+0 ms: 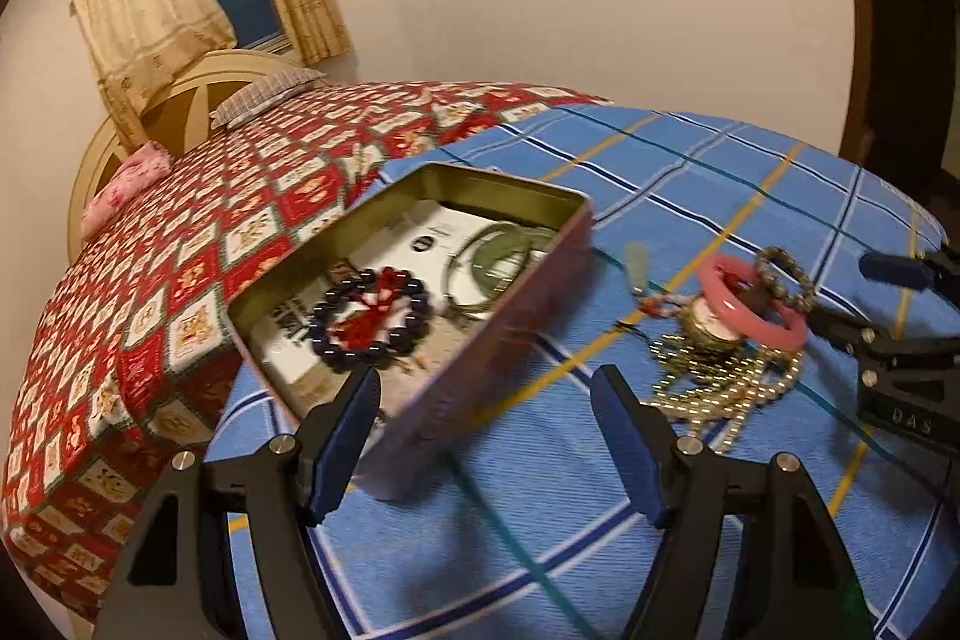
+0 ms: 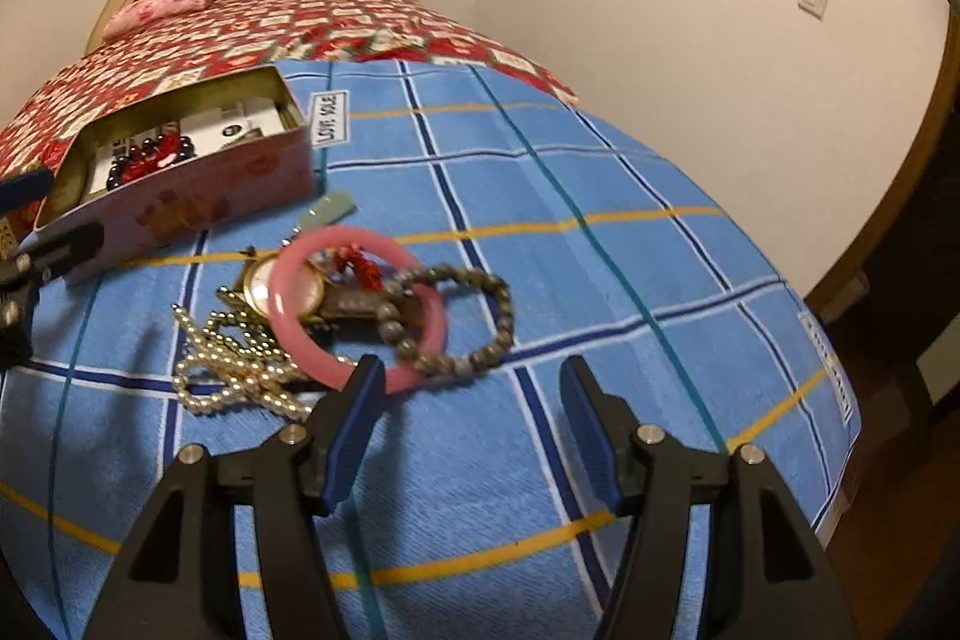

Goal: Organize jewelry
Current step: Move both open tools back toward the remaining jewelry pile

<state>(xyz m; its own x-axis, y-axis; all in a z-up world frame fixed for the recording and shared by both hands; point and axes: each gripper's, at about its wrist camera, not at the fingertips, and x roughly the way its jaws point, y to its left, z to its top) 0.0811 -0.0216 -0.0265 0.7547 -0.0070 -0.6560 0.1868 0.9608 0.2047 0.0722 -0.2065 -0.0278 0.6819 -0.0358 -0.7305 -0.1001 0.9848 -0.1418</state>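
Red patterned quilt point(image 1: 180, 280) covers the bed on the left, with a blue checked cloth point(image 1: 690, 196) laid over its near end. On that cloth, leftmost, sits an open tin point(image 1: 480, 340); inside it lie a dark bead bracelet point(image 1: 372, 316) with a red tassel and a green bangle point(image 1: 498, 262), on white paper. The left gripper point(image 1: 486, 436) hangs above the tin's near corner, jaws spread wide with nothing between them.

Just right of the tin a pale green pendant point(image 2: 327, 211) lies on the cloth. Next comes the jewelry heap: a gold bead chain point(image 2: 240, 364), a watch point(image 2: 282, 289), a pink bangle point(image 2: 354, 304) lying over the watch, and a grey bead bracelet point(image 2: 474, 322) that overlaps the bangle's right side.

The right gripper point(image 2: 471, 430) hovers near the heap's right edge, jaws apart and empty, its left finger in front of the pink bangle's near rim; whether it touches I cannot tell.
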